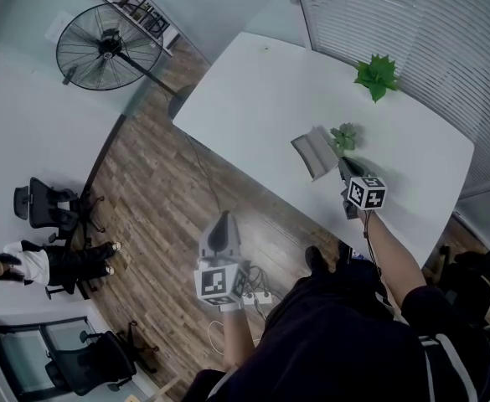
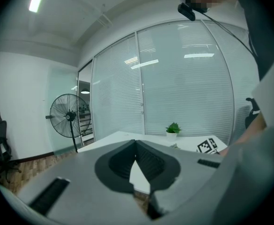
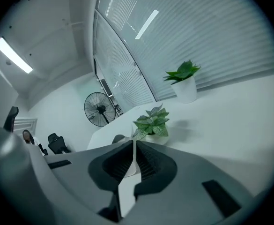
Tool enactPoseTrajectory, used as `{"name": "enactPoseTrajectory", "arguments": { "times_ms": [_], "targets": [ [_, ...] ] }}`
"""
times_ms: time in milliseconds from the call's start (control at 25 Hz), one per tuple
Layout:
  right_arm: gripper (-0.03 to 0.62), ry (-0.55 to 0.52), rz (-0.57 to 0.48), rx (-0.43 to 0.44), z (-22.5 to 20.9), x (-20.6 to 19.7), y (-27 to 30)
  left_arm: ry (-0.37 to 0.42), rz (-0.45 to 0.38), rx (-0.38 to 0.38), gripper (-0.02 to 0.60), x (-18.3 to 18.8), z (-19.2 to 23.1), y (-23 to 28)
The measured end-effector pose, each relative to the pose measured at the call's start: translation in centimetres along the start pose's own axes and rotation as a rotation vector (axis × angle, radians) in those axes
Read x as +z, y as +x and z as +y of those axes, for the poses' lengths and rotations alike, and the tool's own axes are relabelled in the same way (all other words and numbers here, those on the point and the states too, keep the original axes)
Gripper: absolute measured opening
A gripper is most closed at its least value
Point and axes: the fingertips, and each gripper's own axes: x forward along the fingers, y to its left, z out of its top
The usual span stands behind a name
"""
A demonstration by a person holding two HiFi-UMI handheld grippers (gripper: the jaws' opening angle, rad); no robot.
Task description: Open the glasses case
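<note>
Glasses case (image 1: 314,152) small, indistinct, beside right gripper (image 1: 343,167)

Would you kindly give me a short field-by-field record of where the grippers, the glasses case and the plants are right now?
surface: white table
target: grey glasses case on the table; open or closed unclear
greenery: small plant beside the case; larger plant farther back
right side: right gripper tip close to the case, jaws together, nothing held
left side: left gripper off the table, over the wooden floor, jaws together, empty
background: standing fan; seated person
</note>
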Motion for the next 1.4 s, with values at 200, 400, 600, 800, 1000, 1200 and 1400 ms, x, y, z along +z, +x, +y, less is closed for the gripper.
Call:
{"name": "enactPoseTrajectory", "arguments": {
  "times_ms": [200, 400, 600, 800, 1000, 1200, 1400],
  "targets": [
    [0.021, -0.041, -0.073, -0.062, -1.6, 2.7, -2.1, -0.007, -0.009, 0.005, 0.001, 0.0, 0.2, -0.3],
    [0.021, -0.374, -0.151, -0.012, 3.8, 8.6, -5.6, -0.029, -0.025, 0.023, 0.001, 0.1, 0.8, -0.4],
    [0.021, -0.590, -0.300, 0.076, 13.2, 14.9, -11.7, -0.034, -0.053, 0.044, 0.000, 0.9, 1.5, -0.4],
    [0.021, -0.627, -0.371, 0.118, 17.7, 18.2, -16.8, -0.029, -0.085, 0.060, 0.000, 2.1, 1.7, -0.5],
    [0.021, -0.615, -0.377, 0.094, 16.9, 18.2, -18.3, -0.019, -0.075, 0.034, 0.000, 1.4, 0.5, -0.1],
    [0.017, -0.597, -0.370, 0.084, 16.7, 17.5, -18.7, -0.013, -0.081, 0.017, 0.000, 1.9, 0.2, -0.2],
    [0.016, -0.598, -0.375, 0.094, 17.3, 17.3, -19.0, -0.010, -0.088, 0.007, 0.000, 2.1, 0.1, -0.3]
  ]
}}
